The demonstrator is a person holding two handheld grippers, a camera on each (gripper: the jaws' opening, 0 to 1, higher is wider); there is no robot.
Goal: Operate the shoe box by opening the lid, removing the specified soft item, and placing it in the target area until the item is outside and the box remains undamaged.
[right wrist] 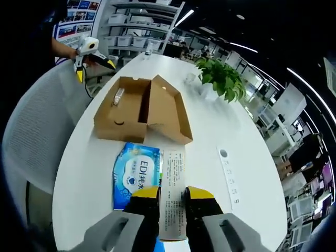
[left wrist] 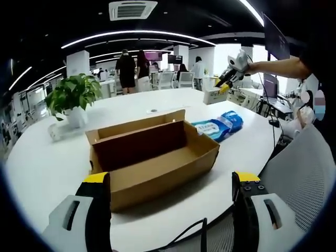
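**Two hand-held grippers up, box open, wipes pack out on the desk**

Left gripper view: the left hand-held gripper [left wrist: 173,185] has its yellow-tipped jaws spread wide at the bottom of the frame, nothing between them. Centre frame sits the shoe box [left wrist: 155,160], brown cardboard, lid flipped back, no item visible inside from this angle. It rests on the white round desk [left wrist: 47,168]. Just right of the box, at centre right, lies the blue soft pack [left wrist: 220,126], flat on the desk, just beside the box; contact cannot be told. A potted plant [left wrist: 73,97] stands at upper left of the frame. The right hand-held gripper [left wrist: 227,80] is raised at upper right, held by a person's arm [left wrist: 275,66]. People stand far off at top centre.

Right gripper view: the right hand-held gripper [right wrist: 172,195] is at the bottom centre, jaws narrow, a long white paper strip [right wrist: 173,184] lying between them; whether they pinch it or hang above it, cannot tell. The blue soft pack [right wrist: 134,173] lies just left of the strip, below the open shoe box [right wrist: 142,113]. The left hand-held gripper [right wrist: 94,64] shows at upper left, beyond the box. The plant [right wrist: 223,79] sits at upper right centre. A grey chair back [right wrist: 31,142] fills the left edge.
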